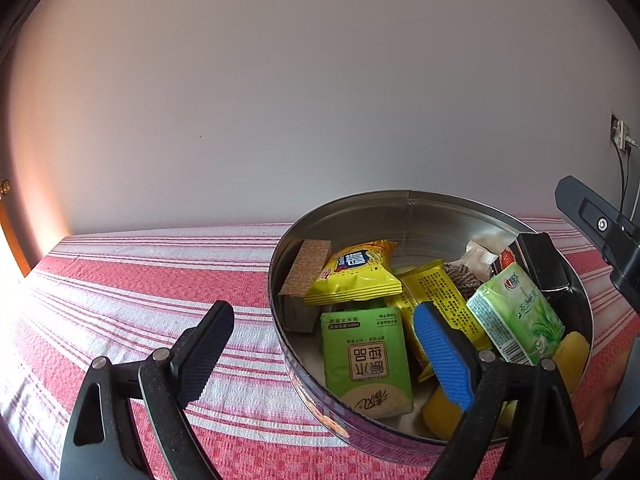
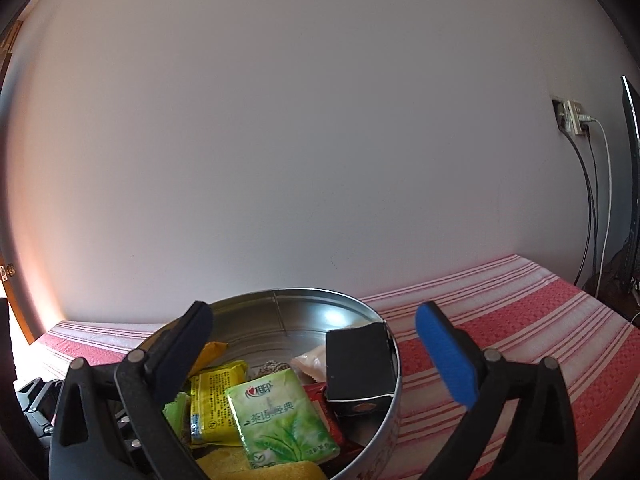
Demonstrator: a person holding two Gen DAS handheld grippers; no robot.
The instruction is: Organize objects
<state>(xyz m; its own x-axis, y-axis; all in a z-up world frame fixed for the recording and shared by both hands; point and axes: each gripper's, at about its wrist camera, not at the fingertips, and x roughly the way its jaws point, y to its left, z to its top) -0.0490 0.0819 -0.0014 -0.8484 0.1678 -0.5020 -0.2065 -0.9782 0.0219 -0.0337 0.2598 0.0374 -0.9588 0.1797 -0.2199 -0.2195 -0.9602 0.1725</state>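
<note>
the left gripper (image 1: 324, 350) hangs with its jaws spread wide and nothing between them; its black finger sits outside the round metal tin (image 1: 408, 208), its blue-padded finger over the tin's inside. the right gripper (image 2: 316, 354) is likewise spread wide and empty, black finger over the tin's inside, blue-padded finger outside its rim, pointing toward the wall.

Round metal tin (image 1: 408, 210) on striped cloth, packed with snack packets (image 1: 356, 272).
</note>
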